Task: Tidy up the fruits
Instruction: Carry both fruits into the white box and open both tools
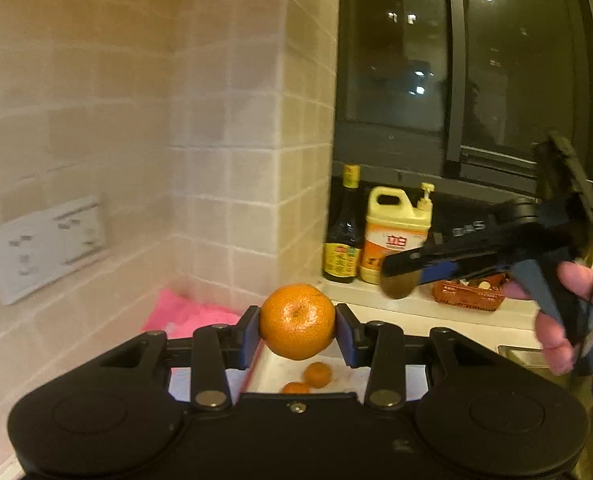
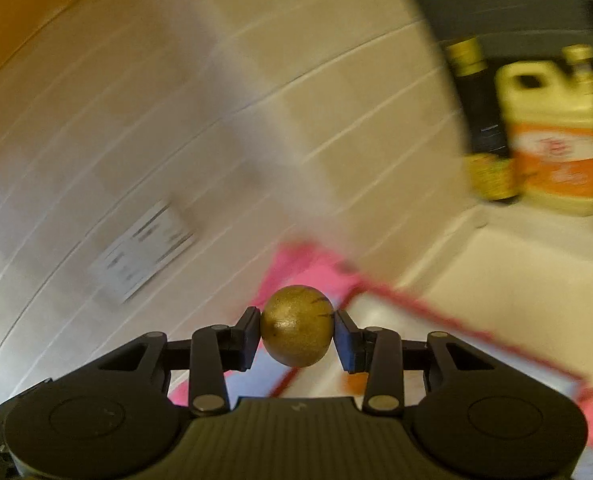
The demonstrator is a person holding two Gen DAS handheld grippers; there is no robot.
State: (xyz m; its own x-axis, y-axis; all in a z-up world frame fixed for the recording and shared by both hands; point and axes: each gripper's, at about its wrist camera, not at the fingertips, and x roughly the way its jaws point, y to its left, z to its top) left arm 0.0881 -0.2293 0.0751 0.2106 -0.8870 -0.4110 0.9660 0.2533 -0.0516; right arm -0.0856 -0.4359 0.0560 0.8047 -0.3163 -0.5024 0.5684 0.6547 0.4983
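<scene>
Two fruits are up in the air at once, one in each gripper. The left gripper (image 1: 297, 334) is clamped on a mandarin (image 1: 297, 322), its blue pads pressing the sides so the stem dimple faces the camera. The right gripper (image 2: 296, 334) is clamped the same way on a small brown-gold fruit (image 2: 296, 326), possibly a kiwi, though motion blur in the right wrist view leaves that uncertain. Gripping each fruit across its widest part keeps a round thing from rolling out, and holding both clear of the counter suggests they are being carried to be sorted apart.

Below the mandarin, two more mandarins (image 1: 317, 374) lie on a white tray with a red rim (image 2: 436, 312), so the tray looks like either the source or the sorting place. A pink cloth (image 1: 188, 316) sits just beyond it, against the tiled wall.

From the left wrist view the right gripper appears at the right with a hand (image 1: 564, 312) on its handle, its fruit hanging just in front of a dark sauce bottle (image 1: 342, 240) and a yellow detergent jug (image 1: 396, 236) on the window ledge. An orange basket (image 1: 470, 296) sits beside them. These ledge items crowd the far side, and the two grippers are near each other, so their paths could cross.
</scene>
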